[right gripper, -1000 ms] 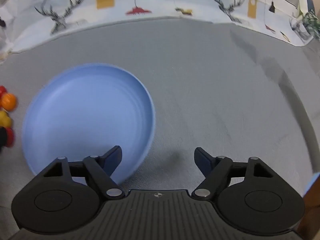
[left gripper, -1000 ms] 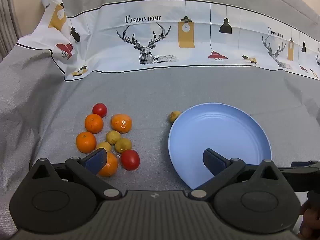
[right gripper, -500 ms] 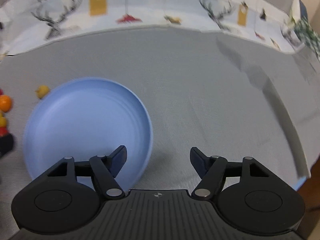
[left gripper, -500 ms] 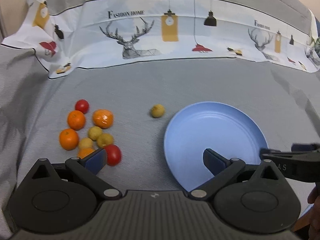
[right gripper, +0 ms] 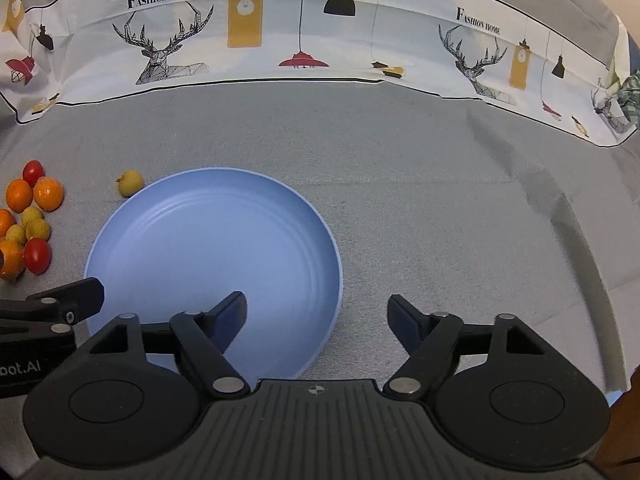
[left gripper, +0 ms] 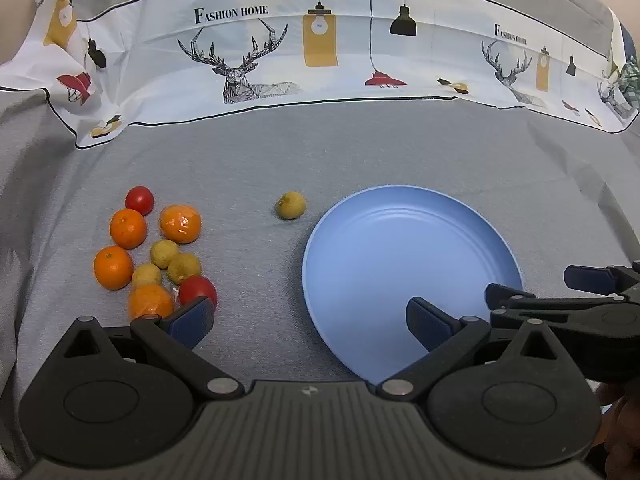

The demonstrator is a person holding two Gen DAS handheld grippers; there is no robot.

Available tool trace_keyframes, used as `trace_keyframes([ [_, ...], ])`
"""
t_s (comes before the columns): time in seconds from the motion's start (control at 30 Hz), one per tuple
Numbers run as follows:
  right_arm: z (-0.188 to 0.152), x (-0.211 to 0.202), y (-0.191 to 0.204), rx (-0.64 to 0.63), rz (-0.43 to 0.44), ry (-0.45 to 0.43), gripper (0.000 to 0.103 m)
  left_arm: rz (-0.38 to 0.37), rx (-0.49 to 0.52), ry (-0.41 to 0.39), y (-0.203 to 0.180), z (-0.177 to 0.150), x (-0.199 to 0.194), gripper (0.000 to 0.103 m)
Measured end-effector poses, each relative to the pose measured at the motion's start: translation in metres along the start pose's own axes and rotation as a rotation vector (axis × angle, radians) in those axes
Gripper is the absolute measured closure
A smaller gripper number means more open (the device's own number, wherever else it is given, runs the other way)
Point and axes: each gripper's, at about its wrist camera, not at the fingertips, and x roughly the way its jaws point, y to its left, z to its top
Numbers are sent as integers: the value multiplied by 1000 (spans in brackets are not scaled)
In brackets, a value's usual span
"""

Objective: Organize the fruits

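A blue plate (left gripper: 412, 248) lies bare on the grey cloth, also in the right wrist view as the blue plate (right gripper: 212, 240). Left of it sits a cluster of oranges (left gripper: 128, 228), red tomatoes (left gripper: 197, 289) and small yellow fruits (left gripper: 164, 253). One yellow fruit (left gripper: 291, 205) lies alone near the plate's far left rim. My left gripper (left gripper: 308, 312) is open and holds nothing, its left finger by the cluster, its right over the plate. My right gripper (right gripper: 316, 304) is opening over the plate's right rim, with nothing gripped.
A patterned white cloth (left gripper: 320, 52) with deer and lamps rises along the back. Grey cloth (right gripper: 460, 220) stretches right of the plate, wrinkled toward the table's right edge. The right gripper (left gripper: 560, 292) shows at the right of the left wrist view.
The right gripper has come into the left wrist view from the right, and its jaws stand wider. Both views have swung, so the fruit sits further left and the plate more central.
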Motion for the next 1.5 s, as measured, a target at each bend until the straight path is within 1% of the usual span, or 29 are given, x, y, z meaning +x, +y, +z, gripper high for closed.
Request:
trace_keyframes([
  [0.07, 0, 0, 2, 6, 22, 2, 19, 0, 3, -4, 0, 0, 0, 1],
  [0.4, 3, 0, 4, 11, -10, 3, 18, -7, 5, -12, -4, -1, 1, 1],
  [0.6, 5, -3, 2, 16, 2, -1, 20, -10, 2, -15, -5, 0, 1, 1],
  [0.97, 7, -5, -2, 22, 16, -9, 24, -17, 9, -20, -6, -2, 0, 1],
  [1.07, 8, -6, -2, 23, 20, -12, 26, -18, 11, -24, -7, -2, 0, 1],
  [1.17, 9, -8, -1, 21, 21, -19, 30, -17, 17, -35, -6, -3, -2, 2],
  [1.27, 10, -10, 1, 20, 31, -31, 34, -18, 7, -45, -2, -1, -6, 9],
  [1.3, 11, -10, 2, 20, 33, -33, 37, -28, -4, -45, 1, 0, -8, 17],
  [1.33, 12, -10, 3, 23, 36, -35, 39, -38, -14, -43, 5, 1, -10, 22],
  [1.37, 13, -11, 4, 28, 41, -37, 41, -48, -23, -40, 9, 3, -11, 31],
  [1.4, 13, -12, 4, 34, 45, -40, 43, -64, -29, -33, 13, 6, -13, 44],
  [1.43, 14, -13, 5, 43, 52, -45, 46, -87, -25, -24, 18, 9, -15, 54],
  [1.47, 15, -14, 4, 53, 59, -52, 48, -103, -17, -19, 23, 13, -17, 66],
  [1.5, 16, -16, 5, 67, 70, -63, 52, -107, -8, -24, 30, 17, -21, 67],
])
